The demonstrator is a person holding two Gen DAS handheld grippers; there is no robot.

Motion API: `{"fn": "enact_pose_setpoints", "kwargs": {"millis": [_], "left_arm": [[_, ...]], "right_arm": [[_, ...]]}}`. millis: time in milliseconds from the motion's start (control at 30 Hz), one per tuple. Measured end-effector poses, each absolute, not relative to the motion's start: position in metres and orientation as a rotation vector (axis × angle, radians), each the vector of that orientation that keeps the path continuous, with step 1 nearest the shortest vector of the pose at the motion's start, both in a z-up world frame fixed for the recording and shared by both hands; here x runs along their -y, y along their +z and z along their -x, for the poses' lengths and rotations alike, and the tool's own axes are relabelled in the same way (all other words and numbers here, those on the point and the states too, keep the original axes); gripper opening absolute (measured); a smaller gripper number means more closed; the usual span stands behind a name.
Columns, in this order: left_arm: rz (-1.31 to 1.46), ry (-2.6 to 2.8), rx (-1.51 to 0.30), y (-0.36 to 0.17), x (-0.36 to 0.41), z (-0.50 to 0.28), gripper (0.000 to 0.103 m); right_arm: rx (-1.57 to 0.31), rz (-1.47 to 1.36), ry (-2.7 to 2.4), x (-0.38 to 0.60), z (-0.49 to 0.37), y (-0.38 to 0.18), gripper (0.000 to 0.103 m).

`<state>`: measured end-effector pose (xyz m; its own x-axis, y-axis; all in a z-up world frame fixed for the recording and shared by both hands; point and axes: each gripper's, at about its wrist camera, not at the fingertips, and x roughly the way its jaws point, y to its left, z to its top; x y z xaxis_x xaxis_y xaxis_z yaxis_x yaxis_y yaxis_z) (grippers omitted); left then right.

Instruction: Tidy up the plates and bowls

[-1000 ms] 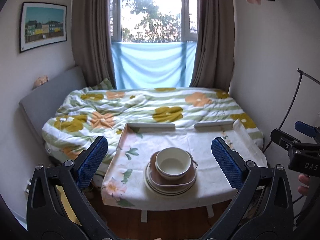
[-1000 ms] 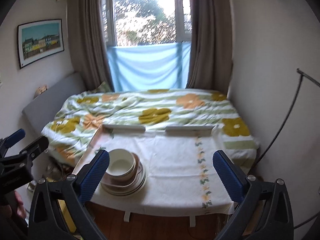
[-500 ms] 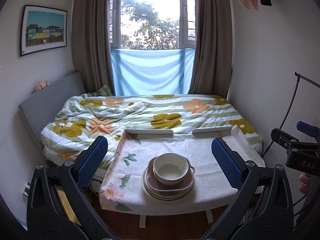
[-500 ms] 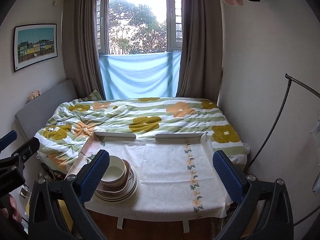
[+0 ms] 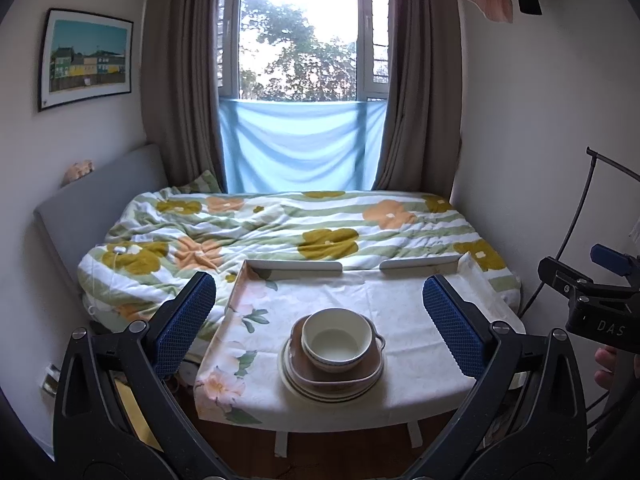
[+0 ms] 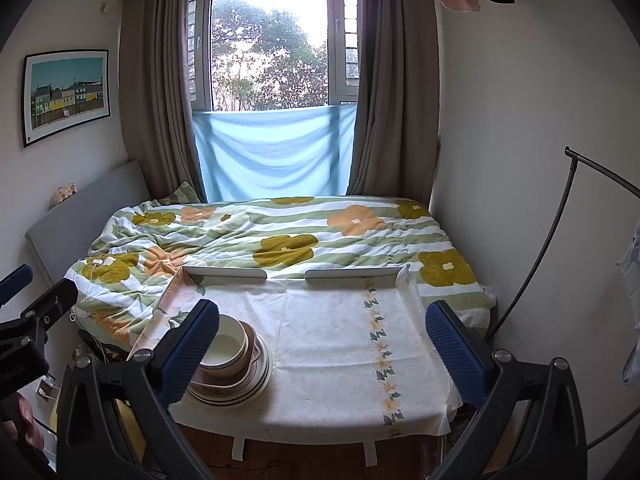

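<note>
- Facing the room from both wrist views, we see a tabletop (image 5: 404,322) draped in a white floral cloth, standing at the foot of a bed (image 5: 280,228).
- We locate the task stack on the tabletop's near left part: a white bowl (image 5: 335,339) sits inside a brown dish (image 5: 376,364), which rests on a pile of plates (image 5: 320,394). In the right wrist view the same stack (image 6: 240,368) lies near the cloth's left front edge, partly hidden by a claw finger.
- We note two low white rails (image 5: 296,267) along the tabletop's far edge, against the bed.
- We see the left claw (image 5: 320,328) released, its blue-padded fingers spread wide, well apart from the stack and grasping nothing.
- We see the right claw (image 6: 322,346) likewise released, fingers spread wide, grasping nothing.
- We record the bed covered by a rumpled quilt with yellow and orange flowers, and a grey headboard (image 5: 96,204) along the left wall.
- We record a window (image 5: 298,40) behind the bed, flanked by brown curtains (image 5: 180,80), its lower part covered by a light-blue sheet (image 5: 300,148).
- We record a framed picture (image 5: 86,58) on the left wall and a wooden floor (image 6: 304,460) under the tabletop.
</note>
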<state>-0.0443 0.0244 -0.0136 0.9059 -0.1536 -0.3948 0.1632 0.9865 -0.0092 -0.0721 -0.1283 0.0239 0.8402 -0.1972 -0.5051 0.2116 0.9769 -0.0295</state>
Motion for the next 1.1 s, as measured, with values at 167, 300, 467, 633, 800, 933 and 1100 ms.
{"fn": "enact_pose_setpoints", "kwargs": {"millis": [167,300,467,633,800,933,1100], "left_arm": [[-0.032,-0.152,-0.396,-0.0137,-0.0219,0.0464,0.103],[-0.039,-0.149,-0.397,-0.0137,-0.0205,0.0467,0.103],[-0.034,-0.157,-0.400,-0.0142,-0.0201,0.0463,0.103],[-0.038,-0.153,-0.401,-0.0131,-0.0196,0.0448,0.103],[-0.039,-0.150,-0.403,-0.0129,-0.0199,0.0450,0.103],[-0.038,-0.147,-0.403,-0.0130,-0.0212,0.0456,0.103],[-0.041,-0.138,-0.406,-0.0128,-0.0229,0.0468,0.103]], "right_arm": [[-0.532,-0.028,-0.216,0.1287,0.0716,0.0241,0.103],[-0.534,-0.029,-0.217,0.1297,0.0710,0.0237,0.103],[-0.533,-0.028,-0.216,0.1305,0.0704,0.0239,0.103],[-0.533,-0.028,-0.217,0.1306,0.0706,0.0241,0.103],[-0.534,-0.030,-0.220,0.1342,0.0697,0.0235,0.103],[-0.533,-0.028,-0.219,0.1338,0.0703,0.0239,0.103],[-0.532,-0.030,-0.226,0.1359,0.0699,0.0237,0.103]]}}
